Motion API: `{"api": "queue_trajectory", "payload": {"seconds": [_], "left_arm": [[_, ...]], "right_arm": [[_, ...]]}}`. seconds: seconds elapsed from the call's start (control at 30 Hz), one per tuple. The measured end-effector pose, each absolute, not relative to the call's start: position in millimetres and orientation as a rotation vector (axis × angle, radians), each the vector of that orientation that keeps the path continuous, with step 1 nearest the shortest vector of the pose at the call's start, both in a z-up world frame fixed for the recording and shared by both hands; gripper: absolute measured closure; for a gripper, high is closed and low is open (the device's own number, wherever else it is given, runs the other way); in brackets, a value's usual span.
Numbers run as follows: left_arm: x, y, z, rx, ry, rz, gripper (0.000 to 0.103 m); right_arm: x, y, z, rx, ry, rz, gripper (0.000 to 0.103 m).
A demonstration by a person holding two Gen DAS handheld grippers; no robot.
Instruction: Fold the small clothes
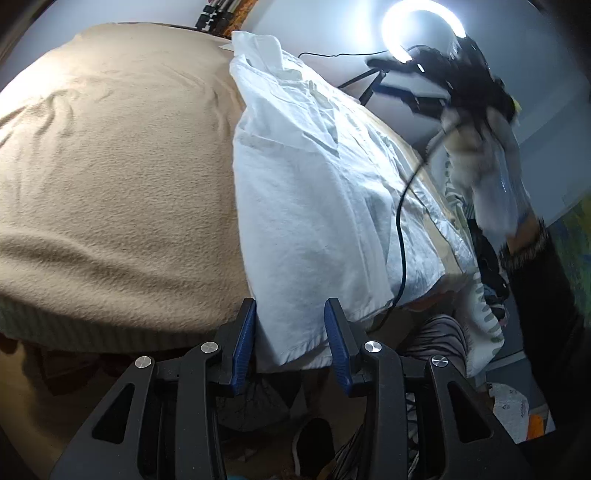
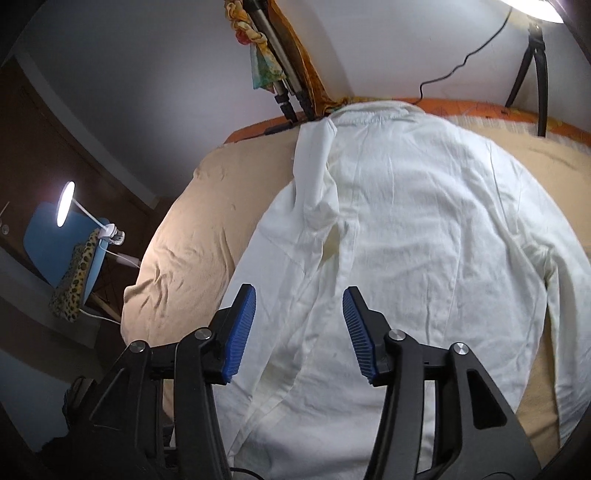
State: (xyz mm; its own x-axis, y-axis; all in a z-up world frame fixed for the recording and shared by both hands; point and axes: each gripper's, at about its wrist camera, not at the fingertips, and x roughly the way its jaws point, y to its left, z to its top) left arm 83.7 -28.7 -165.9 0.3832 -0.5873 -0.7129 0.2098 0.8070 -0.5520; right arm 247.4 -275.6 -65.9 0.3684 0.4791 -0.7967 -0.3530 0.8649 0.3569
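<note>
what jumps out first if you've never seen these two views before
A white shirt dominates, spread over a tan blanket on the bed, with one sleeve folded in near its collar. Blue-padded jaws frame it in both views: the left gripper open at the hem hanging over the bed's edge, the right gripper open above the cloth. A glaring ring light shines behind the bed.

Readable text: none | white cotton shirt [image 2: 406, 240] spread on the beige fleece blanket [image 1: 110, 166]: no label or print legible | wall behind: no signs
</note>
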Motion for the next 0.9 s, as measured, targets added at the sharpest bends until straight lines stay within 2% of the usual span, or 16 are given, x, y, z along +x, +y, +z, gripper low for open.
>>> {"api": "queue_trajectory", "payload": {"seconds": [0.13, 0.23, 0.33, 0.67, 0.7, 0.73, 0.77, 0.9], "left_arm": [[86, -28, -170, -0.448, 1.059, -0.541, 0.072], [91, -21, -174, -0.488, 1.061, -0.546, 0.083], [94, -18, -179, -0.532, 1.070, -0.554, 0.090], [99, -13, -180, -0.602, 1.086, -0.579, 0.097], [99, -12, -179, -0.609, 1.084, -0.581, 0.097], [98, -11, -178, -0.614, 1.081, -0.583, 0.098], [97, -9, -176, -0.620, 1.077, -0.584, 0.098], [89, -2, -170, -0.679, 1.049, -0.584, 0.099]], "right_arm": [[292, -262, -65, 0.091, 1.045, 0.534, 0.047], [330, -245, -78, 0.060, 1.049, 0.525, 0.040], [370, -225, -103, 0.039, 1.073, 0.480, 0.040], [453, -182, -165, 0.043, 1.114, 0.458, 0.040], [457, -179, -167, 0.054, 1.113, 0.478, 0.053], [458, -176, -168, 0.060, 1.121, 0.500, 0.088], [460, -171, -169, 0.057, 1.133, 0.517, 0.098], [461, -161, -156, 0.046, 1.056, 0.554, 0.099]]}}
